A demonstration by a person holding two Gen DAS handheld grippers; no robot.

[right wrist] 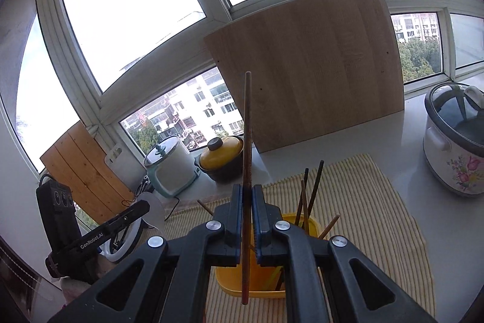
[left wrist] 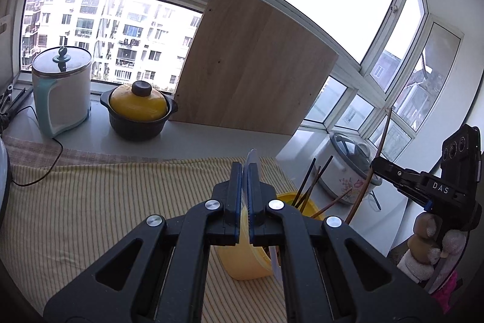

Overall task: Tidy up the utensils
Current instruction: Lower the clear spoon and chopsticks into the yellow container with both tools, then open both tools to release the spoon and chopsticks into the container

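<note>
A yellow utensil holder [left wrist: 245,261] [right wrist: 266,283] stands on the striped cloth with several dark chopsticks [left wrist: 308,186] [right wrist: 311,192] standing in it. My left gripper [left wrist: 245,171] is shut on a clear plastic utensil [left wrist: 251,159], held upright just over the holder's left side; its lower end [left wrist: 276,262] shows inside the holder. My right gripper [right wrist: 247,189] is shut on a brown chopstick [right wrist: 247,123], held upright above the holder, its lower tip [right wrist: 244,297] in front of the holder's wall. The right gripper also shows in the left wrist view [left wrist: 375,168], holding the chopstick [left wrist: 378,153].
A large wooden board [left wrist: 254,62] [right wrist: 305,65] leans on the window. A yellow-lidded pot [left wrist: 139,111] [right wrist: 222,156] and white kettle [left wrist: 62,90] [right wrist: 169,168] stand on the sill. A floral rice cooker [left wrist: 348,168] [right wrist: 453,138] is at the right. Striped cloth [left wrist: 90,217] [right wrist: 378,217] covers the counter.
</note>
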